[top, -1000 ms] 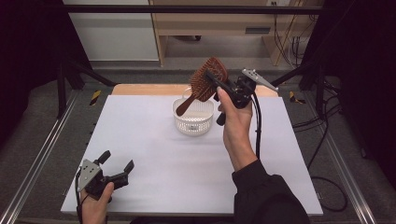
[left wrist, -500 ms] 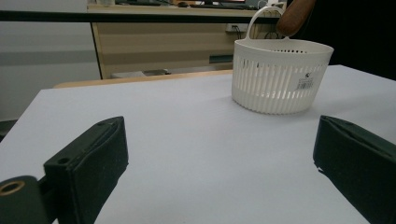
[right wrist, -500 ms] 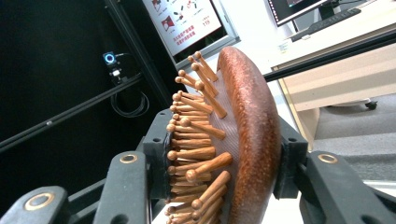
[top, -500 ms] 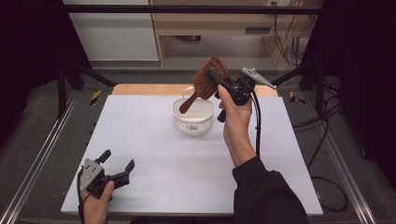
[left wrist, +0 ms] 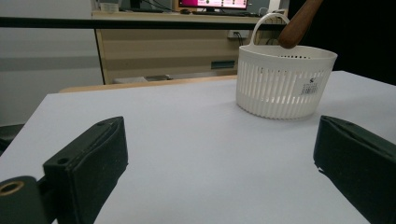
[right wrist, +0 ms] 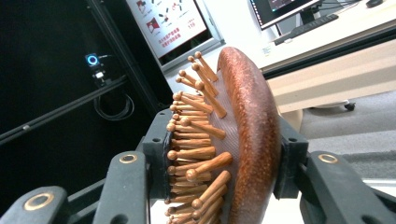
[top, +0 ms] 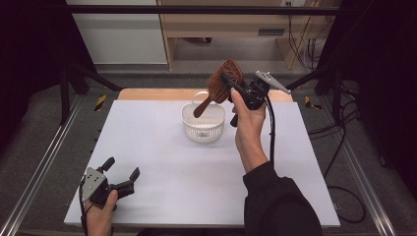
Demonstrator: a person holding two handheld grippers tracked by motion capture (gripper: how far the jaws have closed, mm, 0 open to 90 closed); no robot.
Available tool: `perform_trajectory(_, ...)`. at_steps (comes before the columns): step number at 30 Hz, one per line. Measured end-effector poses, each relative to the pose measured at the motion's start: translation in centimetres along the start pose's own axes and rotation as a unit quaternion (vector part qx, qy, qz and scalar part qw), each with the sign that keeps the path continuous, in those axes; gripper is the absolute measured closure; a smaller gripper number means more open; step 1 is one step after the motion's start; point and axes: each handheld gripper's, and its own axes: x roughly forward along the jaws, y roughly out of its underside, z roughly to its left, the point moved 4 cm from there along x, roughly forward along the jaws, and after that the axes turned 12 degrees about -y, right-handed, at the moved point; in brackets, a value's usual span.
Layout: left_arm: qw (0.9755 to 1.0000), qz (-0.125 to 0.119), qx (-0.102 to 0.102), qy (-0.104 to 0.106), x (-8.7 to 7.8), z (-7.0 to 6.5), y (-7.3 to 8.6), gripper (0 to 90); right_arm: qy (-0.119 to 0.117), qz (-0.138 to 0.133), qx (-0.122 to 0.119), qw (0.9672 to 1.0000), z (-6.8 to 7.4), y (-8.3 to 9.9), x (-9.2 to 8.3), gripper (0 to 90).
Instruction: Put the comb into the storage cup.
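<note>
Two grippers were seen at the white table (top: 147, 147). The right gripper (top: 230, 84) was held up above the far half of the table, raised in the person's right hand (top: 248, 125), and its jaws were clamped on the head of a wooden hairbrush (top: 223, 81). In the right gripper view the hairbrush (right wrist: 243, 140) was seen squeezed between the two black jaws at a middling width: one pad was pressed against the side bearing the wooden pins, the other against the smooth rounded back. The brush was tilted, its head uppermost at the jaws and its handle slanted down and away from the gripper toward a white slotted basket (top: 203, 129). The tip of the handle was seen over the basket's opening, near the rim and the arched carrying handle; whether it touched the basket could not be told. In the left gripper view the handle tip (left wrist: 299, 25) appeared just above the rim of the basket (left wrist: 280, 88).

The left gripper (top: 120, 178) was rested low at the near left corner of the table, well apart from the basket and the brush. Its jaws were spread wide with nothing between them, bare table surface being visible in the gap.
</note>
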Motion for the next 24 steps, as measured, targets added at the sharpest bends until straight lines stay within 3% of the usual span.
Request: perform_trajectory(24, 0.9999, -0.001, -0.012, 0.000, 0.02, 0.34, 0.05, 3.0, 0.008, -0.003, 0.008, 0.9999, -0.89, 0.71, 0.83, 51.6)
